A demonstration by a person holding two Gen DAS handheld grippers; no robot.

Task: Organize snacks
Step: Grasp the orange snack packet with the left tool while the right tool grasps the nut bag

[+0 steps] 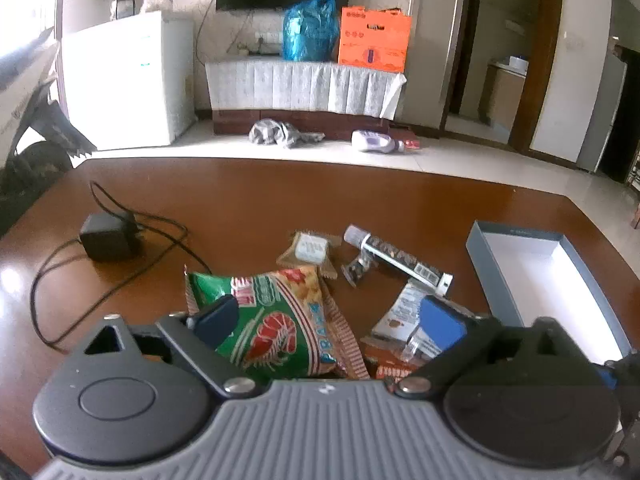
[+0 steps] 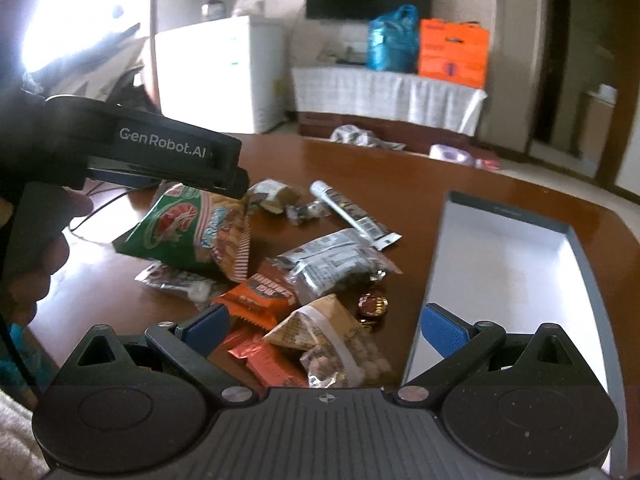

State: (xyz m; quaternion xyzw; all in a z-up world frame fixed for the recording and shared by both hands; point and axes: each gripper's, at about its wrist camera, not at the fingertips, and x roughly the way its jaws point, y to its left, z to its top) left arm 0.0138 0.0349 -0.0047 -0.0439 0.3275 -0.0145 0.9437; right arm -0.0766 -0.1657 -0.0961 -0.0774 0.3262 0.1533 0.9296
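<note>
**Prawn cracker bag between my left fingers**

My left gripper [image 1: 328,320] has its jaws spread wide around the green foil prawn cracker bag [image 1: 276,320], which looks tilted up off the glossy brown wooden table [image 1: 260,200]; I cannot tell whether both pads touch it. Just beside it lie a silver printed packet [image 2: 332,264], orange wrapped bars [image 2: 260,300] and a tan triangular pouch [image 2: 320,328]. My right gripper [image 2: 326,328] hovers over that pile, jaws spread, holding nothing. The shallow grey box with white inside [image 2: 500,264] sits to the right.
</note>
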